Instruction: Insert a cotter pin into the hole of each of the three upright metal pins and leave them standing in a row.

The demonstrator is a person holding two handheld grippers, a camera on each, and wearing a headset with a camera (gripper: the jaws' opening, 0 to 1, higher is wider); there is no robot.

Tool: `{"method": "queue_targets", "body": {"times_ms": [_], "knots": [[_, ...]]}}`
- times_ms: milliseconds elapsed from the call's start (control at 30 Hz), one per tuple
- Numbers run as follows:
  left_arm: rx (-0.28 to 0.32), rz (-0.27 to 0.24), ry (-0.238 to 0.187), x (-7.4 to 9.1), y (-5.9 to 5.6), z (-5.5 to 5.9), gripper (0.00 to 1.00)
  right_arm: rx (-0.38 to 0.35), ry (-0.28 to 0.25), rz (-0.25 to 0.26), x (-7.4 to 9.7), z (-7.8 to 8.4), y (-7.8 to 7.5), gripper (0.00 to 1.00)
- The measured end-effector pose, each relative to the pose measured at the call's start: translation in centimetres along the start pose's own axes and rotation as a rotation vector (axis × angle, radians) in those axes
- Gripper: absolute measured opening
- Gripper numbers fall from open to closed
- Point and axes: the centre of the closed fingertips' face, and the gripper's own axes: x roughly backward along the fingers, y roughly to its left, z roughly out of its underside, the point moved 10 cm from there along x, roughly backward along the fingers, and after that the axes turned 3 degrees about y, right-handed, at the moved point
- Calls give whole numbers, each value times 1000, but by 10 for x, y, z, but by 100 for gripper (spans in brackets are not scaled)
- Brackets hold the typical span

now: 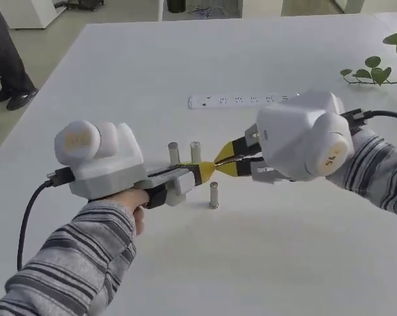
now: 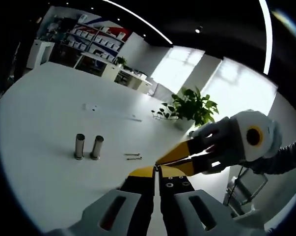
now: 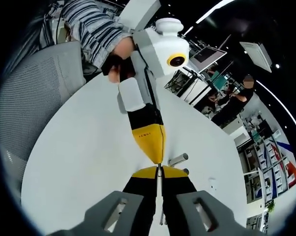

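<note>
Over the bench (image 1: 284,263), both forearms reach inward, roughly level. Left claw (image 1: 211,171) and right claw (image 1: 219,160) both pinched narrow, tips touching. First pin (image 1: 214,195) upright just below them; second pin (image 1: 174,153) and third pin (image 1: 195,151) upright behind. Cotter pins (image 2: 134,158) lie flat near those two.

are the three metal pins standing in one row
No, the left back pin and right back pin stand side by side, but the front pin stands nearer the person, out of line.
</note>
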Motion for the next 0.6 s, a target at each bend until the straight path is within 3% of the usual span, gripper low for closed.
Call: {"method": "queue_targets", "body": {"times_ms": [167,200,267,400,467,600], "knots": [[-76,8,13,2,0,2,0,-148,-63,-9,1,3,2,0],[-118,0,13,2,1,2,0,-190,-76,-24,2,5,2,4],[-143,-2,15,3,1,2,0,-223,-87,-22,3,7,0,5],[-204,-2,31,6,4,3,0,-357,-125,-55,3,12,2,9],[-193,2,46,8,6,4,0,-460,-158,-78,5,13,4,9],[-269,10,76,12,8,6,0,-616,-209,-137,4,22,2,11]]}}
